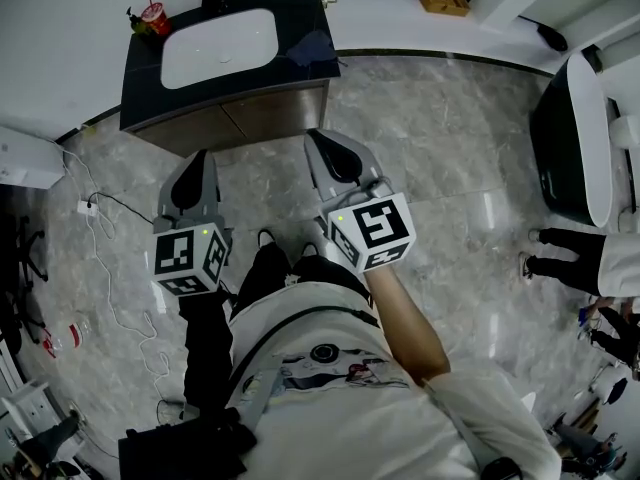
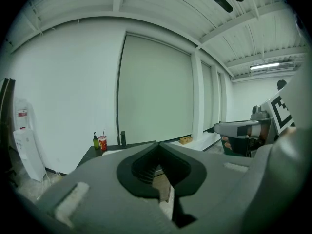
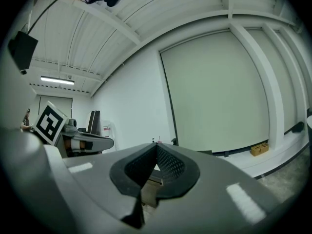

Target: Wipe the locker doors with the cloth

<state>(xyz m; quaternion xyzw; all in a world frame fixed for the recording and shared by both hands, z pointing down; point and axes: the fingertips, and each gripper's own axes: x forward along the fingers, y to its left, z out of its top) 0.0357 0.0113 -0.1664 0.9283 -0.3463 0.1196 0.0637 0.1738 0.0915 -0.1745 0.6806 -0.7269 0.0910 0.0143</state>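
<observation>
1. The cloth [image 1: 312,48], dark blue and crumpled, lies on the dark counter [image 1: 300,10], just right of the white basin [image 1: 218,46].
2. The locker doors [image 1: 262,118], brown, stand shut under that counter.

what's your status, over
Left hand-held gripper shut, empty; right hand-held gripper shut, empty. No cloth in either, no locker doors in view. Sink counter stands ahead.

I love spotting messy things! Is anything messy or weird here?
A white cable snakes loose across the floor on the left, easy to trip over. Otherwise nothing stands out; the left gripper and right gripper are both shut, holding nothing.
</observation>
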